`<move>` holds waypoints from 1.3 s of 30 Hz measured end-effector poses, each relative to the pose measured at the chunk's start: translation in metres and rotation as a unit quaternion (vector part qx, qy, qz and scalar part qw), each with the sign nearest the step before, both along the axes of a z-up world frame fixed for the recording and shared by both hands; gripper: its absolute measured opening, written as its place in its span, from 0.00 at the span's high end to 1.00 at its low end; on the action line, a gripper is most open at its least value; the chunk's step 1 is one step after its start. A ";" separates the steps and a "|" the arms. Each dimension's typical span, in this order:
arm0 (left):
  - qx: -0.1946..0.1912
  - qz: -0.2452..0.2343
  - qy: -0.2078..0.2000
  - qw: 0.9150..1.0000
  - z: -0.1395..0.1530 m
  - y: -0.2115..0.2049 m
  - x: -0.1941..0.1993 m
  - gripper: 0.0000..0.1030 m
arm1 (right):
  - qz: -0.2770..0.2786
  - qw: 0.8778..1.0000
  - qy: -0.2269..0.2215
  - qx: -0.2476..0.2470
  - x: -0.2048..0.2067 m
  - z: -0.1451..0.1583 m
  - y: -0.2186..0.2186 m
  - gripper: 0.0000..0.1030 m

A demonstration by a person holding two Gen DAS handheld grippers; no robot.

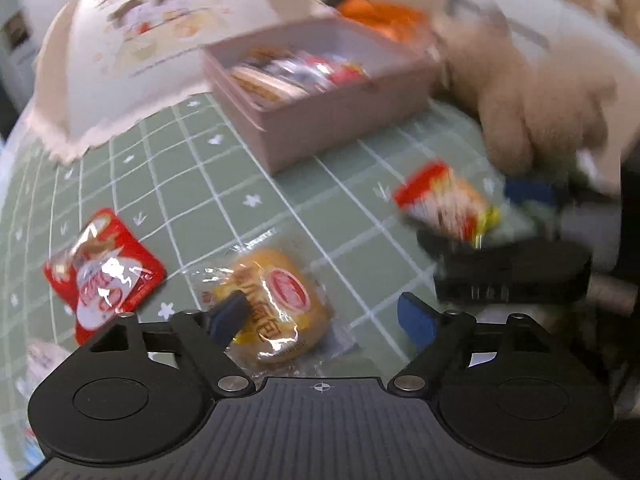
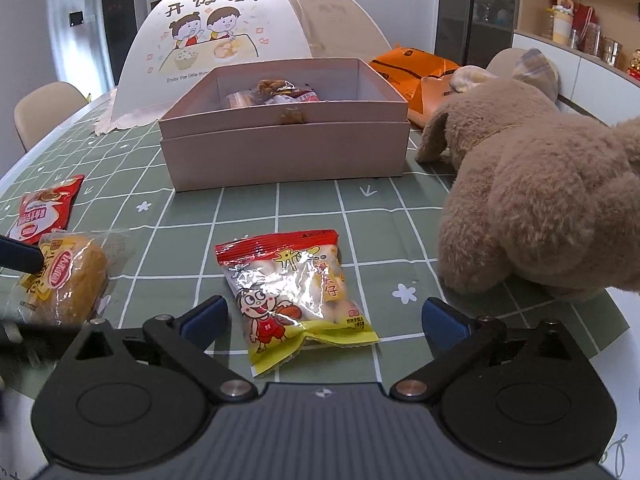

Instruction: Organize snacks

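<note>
A pink box (image 2: pixel 280 152) holding several snacks stands at the back of the green checked table; it also shows in the left wrist view (image 1: pixel 340 112). My left gripper (image 1: pixel 324 316) is open, low over a wrapped yellow bun (image 1: pixel 276 304), which lies between its fingers. A red snack packet (image 1: pixel 104 276) lies to its left. My right gripper (image 2: pixel 324 320) is open around a red and yellow cartoon snack bag (image 2: pixel 296 292) lying on the table. That bag (image 1: pixel 444 200) and the right gripper (image 1: pixel 508 256) show blurred in the left wrist view. The bun (image 2: pixel 64 276) and red packet (image 2: pixel 44 208) lie left.
A brown plush dog (image 2: pixel 536 200) sits close on the right of the bag. A white mesh food cover (image 2: pixel 240 36) stands behind the box, an orange bag (image 2: pixel 420 72) to its right. A chair (image 2: pixel 44 108) is at the table's far left edge.
</note>
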State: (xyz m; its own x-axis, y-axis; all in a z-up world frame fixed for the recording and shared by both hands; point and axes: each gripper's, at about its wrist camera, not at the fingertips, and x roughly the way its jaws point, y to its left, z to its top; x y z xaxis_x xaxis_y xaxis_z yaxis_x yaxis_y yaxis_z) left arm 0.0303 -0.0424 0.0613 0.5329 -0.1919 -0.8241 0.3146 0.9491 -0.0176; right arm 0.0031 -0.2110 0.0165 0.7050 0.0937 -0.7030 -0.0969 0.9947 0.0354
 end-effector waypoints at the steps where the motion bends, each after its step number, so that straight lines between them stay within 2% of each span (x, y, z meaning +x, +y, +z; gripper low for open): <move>1: -0.016 0.025 -0.006 1.000 0.002 0.007 0.001 0.20 | 0.001 1.000 0.000 0.000 0.000 0.000 0.000 0.00; 3: -0.028 0.071 -0.008 0.997 0.002 0.019 0.006 0.20 | 0.001 1.000 0.000 0.000 0.000 0.000 0.000 0.00; 5: -0.041 0.094 0.007 0.995 -0.003 0.027 0.014 0.21 | 0.002 1.000 -0.001 0.000 0.000 0.000 0.001 0.00; 10: -0.067 0.121 0.043 0.990 -0.023 0.031 0.033 0.21 | 0.006 1.000 0.000 0.001 0.000 0.000 0.001 0.00; 12: -0.067 0.119 0.041 0.990 -0.025 0.029 0.034 0.22 | 0.024 1.000 0.011 -0.001 0.001 0.002 0.000 0.00; 13: -0.069 0.113 0.040 0.990 -0.025 0.029 0.033 0.26 | 0.046 0.999 0.023 -0.001 0.002 0.005 0.000 0.01; 14: -0.074 0.108 0.039 0.991 -0.024 0.030 0.031 0.36 | 0.065 0.997 0.035 0.000 0.003 0.009 0.000 0.04; 15: -0.078 0.106 0.038 0.991 -0.021 0.032 0.029 0.38 | 0.080 0.996 0.045 0.003 0.004 0.013 0.000 0.07; 19: -0.104 0.100 0.031 0.989 -0.010 0.036 0.021 0.47 | 0.086 0.995 0.048 0.017 0.015 0.031 0.001 0.07; 22: -0.106 0.088 0.023 0.990 0.000 0.033 0.016 0.56 | 0.088 0.994 0.066 0.007 0.030 0.028 0.006 0.10; 24: -0.101 0.077 0.013 0.992 0.009 0.029 0.011 0.71 | 0.096 0.992 0.083 -0.017 0.035 0.021 0.011 0.33; 25: -0.099 0.071 0.006 0.993 0.014 0.028 0.009 0.78 | 0.101 0.991 0.082 -0.019 0.034 0.022 0.011 0.38; 26: -0.099 0.064 0.000 0.993 0.019 0.028 0.008 0.78 | 0.105 0.991 0.082 -0.020 0.032 0.024 0.011 0.47; 28: -0.100 0.053 -0.009 0.994 0.026 0.028 0.008 0.78 | 0.117 0.989 0.084 -0.024 0.028 0.030 0.009 0.47; 31: -0.104 0.048 0.015 0.993 0.026 0.030 0.010 0.78 | 0.128 0.988 0.075 -0.037 0.021 0.037 0.007 0.47; 35: -0.084 0.047 0.016 0.995 0.022 0.019 0.008 0.76 | 0.112 0.990 0.082 -0.039 0.019 0.027 0.005 0.47; 37: -0.053 0.016 0.007 0.998 0.017 0.001 0.009 0.73 | 0.103 0.991 0.073 -0.034 0.016 0.025 0.004 0.46; 39: 0.004 -0.020 0.002 1.000 0.006 -0.020 0.008 0.69 | 0.095 0.992 0.070 -0.033 0.015 0.024 0.004 0.40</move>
